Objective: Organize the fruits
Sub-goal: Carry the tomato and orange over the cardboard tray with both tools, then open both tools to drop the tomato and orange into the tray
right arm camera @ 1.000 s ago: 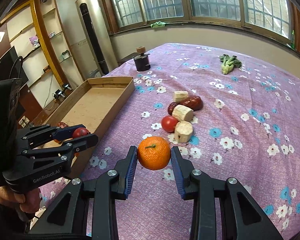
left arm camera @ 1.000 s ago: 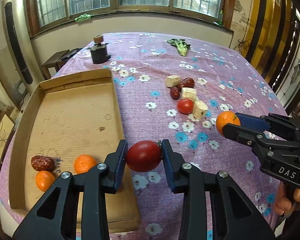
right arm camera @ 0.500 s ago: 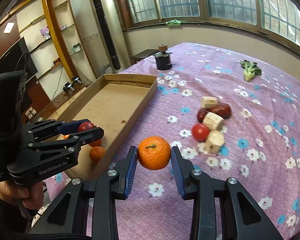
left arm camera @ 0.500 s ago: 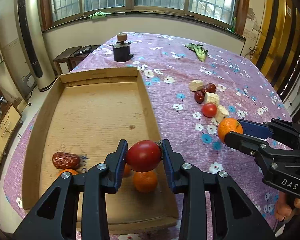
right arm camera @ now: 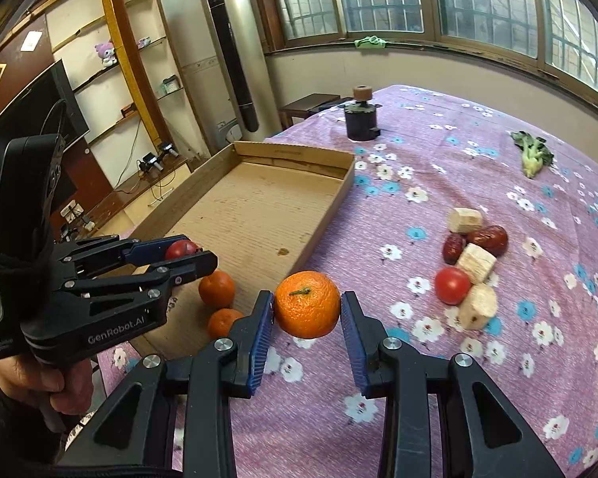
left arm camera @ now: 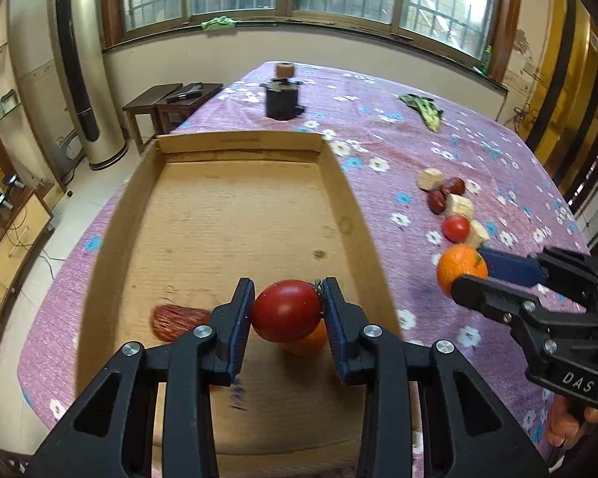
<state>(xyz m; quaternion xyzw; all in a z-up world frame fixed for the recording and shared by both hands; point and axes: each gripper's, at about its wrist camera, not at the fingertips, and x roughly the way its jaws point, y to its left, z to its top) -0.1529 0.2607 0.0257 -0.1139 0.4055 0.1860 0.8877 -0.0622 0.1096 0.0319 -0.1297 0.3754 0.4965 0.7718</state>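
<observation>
The left claw (left arm camera: 287, 310) grips a tomato (left arm camera: 286, 310) over the cardboard tray (left arm camera: 339, 183); the right claw (right arm camera: 307, 318) clasps an orange (right arm camera: 307, 303) above the counter (right arm camera: 498, 378) beside it. Next, I'd guess: lower and release.

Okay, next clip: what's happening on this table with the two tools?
A person is sorting fruit into a cardboard tray. The left tool holds a red tomato above the tray, over two oranges and a red date already inside. The right tool grips another orange above the tablecloth, just outside the tray's wall.
</observation>
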